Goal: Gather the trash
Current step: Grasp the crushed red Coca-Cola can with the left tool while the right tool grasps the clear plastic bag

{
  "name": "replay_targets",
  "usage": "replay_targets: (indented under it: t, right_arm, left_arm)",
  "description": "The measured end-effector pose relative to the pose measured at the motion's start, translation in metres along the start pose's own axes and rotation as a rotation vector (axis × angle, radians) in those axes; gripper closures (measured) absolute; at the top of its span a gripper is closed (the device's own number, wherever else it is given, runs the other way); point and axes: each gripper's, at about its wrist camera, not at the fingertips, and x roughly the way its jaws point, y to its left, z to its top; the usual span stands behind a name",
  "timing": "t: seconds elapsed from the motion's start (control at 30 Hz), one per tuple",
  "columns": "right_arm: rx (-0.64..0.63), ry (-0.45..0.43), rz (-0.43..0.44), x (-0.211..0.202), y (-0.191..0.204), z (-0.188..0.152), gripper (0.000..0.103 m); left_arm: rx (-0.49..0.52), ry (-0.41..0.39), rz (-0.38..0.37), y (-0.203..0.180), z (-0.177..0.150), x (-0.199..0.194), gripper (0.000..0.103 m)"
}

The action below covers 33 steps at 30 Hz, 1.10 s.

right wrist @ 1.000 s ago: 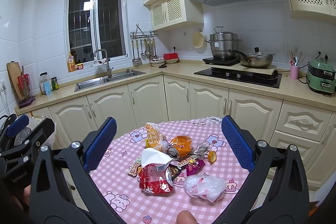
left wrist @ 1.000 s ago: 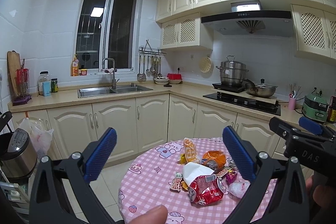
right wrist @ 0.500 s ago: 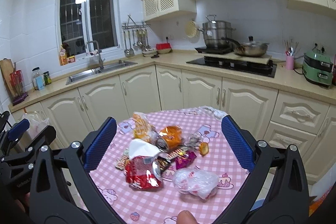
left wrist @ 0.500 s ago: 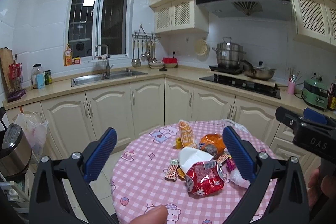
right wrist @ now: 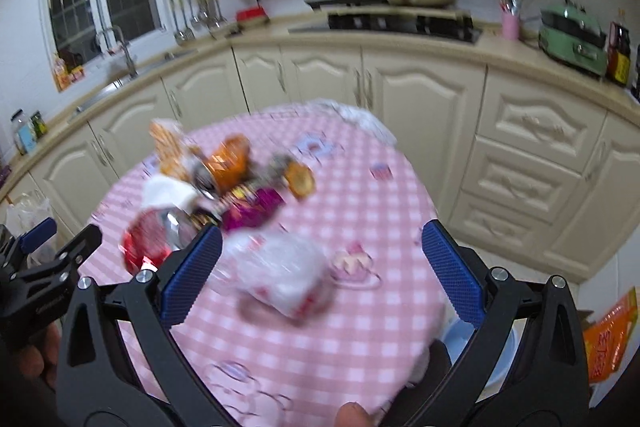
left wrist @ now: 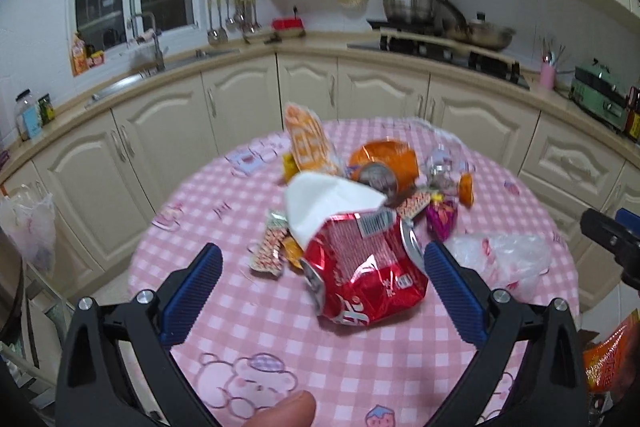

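Landmark: round table [left wrist: 280, 311] under a pink checked cloth, with cream kitchen cabinets [left wrist: 236, 107] curving behind it.
Plastic bag: a white bag [left wrist: 28, 223] hangs by the cabinets, well left of the table.
Wrapper strip: a red-and-white patterned wrapper [left wrist: 270, 247] lies flat on the table, at the left edge of the pile.
Red bag: a crumpled red snack bag [left wrist: 360, 267] sits on the near side of the table, with white paper [left wrist: 324, 201] leaning on its top.
Far pile: an orange-and-white packet [left wrist: 308, 143] stands tilted at the far side, an orange crushed can [left wrist: 384, 163] just to its right, then a purple wrapper [left wrist: 440, 217].
Clear bag: a crumpled clear plastic bag [left wrist: 500, 255] lies on the table, right of the red bag.
Floor: an orange packet [right wrist: 608, 339] shows off the table's right edge.
Left gripper [left wrist: 316, 291]: fingers spread wide and empty; the red bag lies between the blue pads [left wrist: 192, 291], untouched.
Right gripper [right wrist: 316, 275]: fingers also wide apart and empty; the clear bag [right wrist: 284, 275], blurred, sits between them, nearer the left pad.
Obstruction: nothing lies between either tool and the pile.
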Motion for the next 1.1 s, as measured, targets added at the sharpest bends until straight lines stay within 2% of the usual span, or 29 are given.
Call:
replay_targets:
  t: [0.13,0.23,0.37,0.4,0.43,0.53,0.7,0.83,0.87,0.93,1.0,1.1]
  right_arm:
    - [0.010,0.047,-0.010,0.013,-0.009,-0.011,0.005]
    - [0.016,0.063,-0.011,0.018,-0.011,-0.014,0.005]
    - [0.003,0.081,0.003,0.025,-0.006,-0.015,0.005]
    - [-0.008,0.086,0.006,0.027,-0.002,-0.015,0.005]
    - [-0.020,0.093,0.010,0.029,0.001,-0.016,0.005]
    - [-0.055,0.117,0.034,0.034,0.009,-0.019,0.005]
    - [-0.154,0.168,0.108,0.051,0.026,-0.023,0.005]
    - [-0.202,0.220,0.137,0.075,0.039,-0.023,0.005]
    - [-0.200,0.226,0.145,0.079,0.040,-0.023,0.005]
    - [-0.186,0.246,0.165,0.089,0.040,-0.022,0.005]
    - [-0.186,0.253,0.170,0.092,0.042,-0.022,0.005]
    - [-0.199,0.256,0.170,0.091,0.044,-0.023,0.005]
  left_arm:
    - [-0.019,0.084,-0.033,-0.006,-0.005,0.034,0.004]
    - [-0.022,0.089,-0.052,-0.015,-0.006,0.040,0.004]
    - [-0.020,0.117,0.007,-0.025,-0.004,0.059,0.004]
    - [-0.030,0.132,0.012,-0.025,-0.003,0.066,0.004]
    - [-0.057,0.147,-0.014,-0.023,-0.004,0.074,0.004]
    - [-0.124,0.138,-0.035,-0.015,-0.004,0.080,0.004]
    - [-0.130,0.130,-0.062,-0.013,-0.003,0.082,0.006]
    - [-0.134,0.129,-0.087,-0.010,-0.003,0.080,0.024]
    - [-0.135,0.145,-0.093,-0.009,-0.002,0.082,0.024]
    - [-0.140,0.178,-0.096,-0.009,-0.002,0.088,0.022]
    - [-0.141,0.203,-0.059,-0.009,-0.003,0.092,0.013]
    - [-0.147,0.187,-0.066,-0.010,-0.003,0.086,0.012]
